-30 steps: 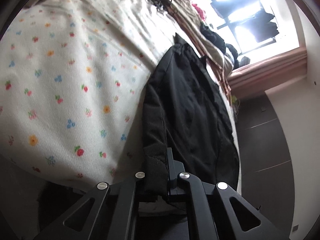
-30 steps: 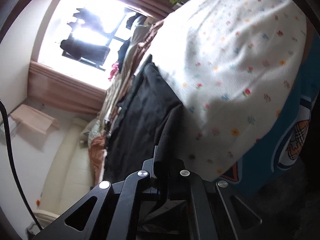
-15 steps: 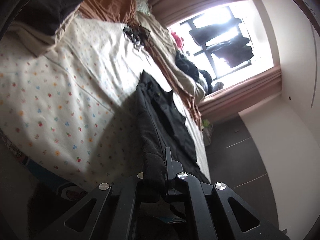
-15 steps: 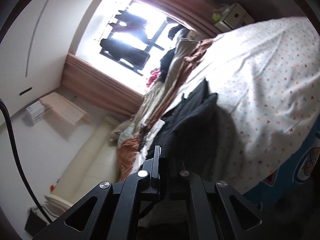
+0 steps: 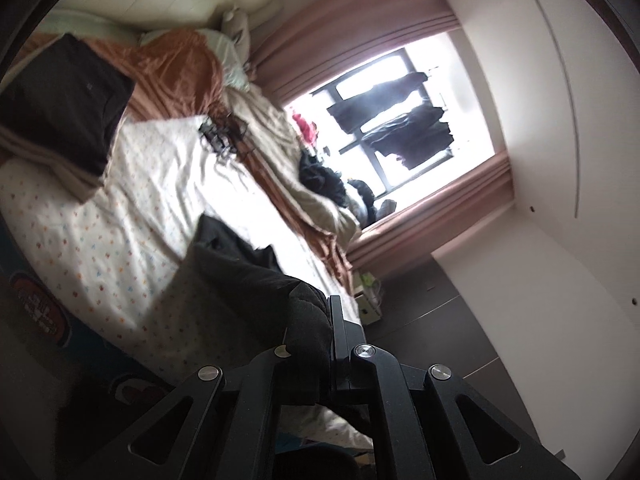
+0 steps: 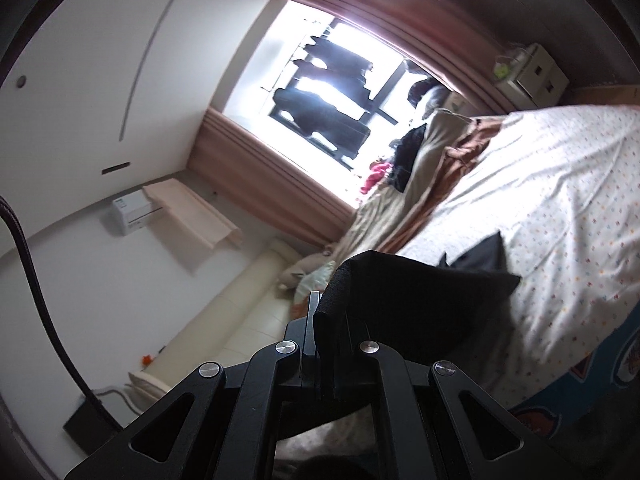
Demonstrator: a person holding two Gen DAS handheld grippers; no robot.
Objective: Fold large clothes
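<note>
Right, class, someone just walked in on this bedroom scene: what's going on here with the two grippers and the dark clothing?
A person is folding a black garment on a bed covered by a flower-print sheet. The left gripper and the right gripper are each clamped on an edge of the garment, holding that end up off the sheet while the far end lies on the bed. A folded dark item sits near the pillows.
</note>
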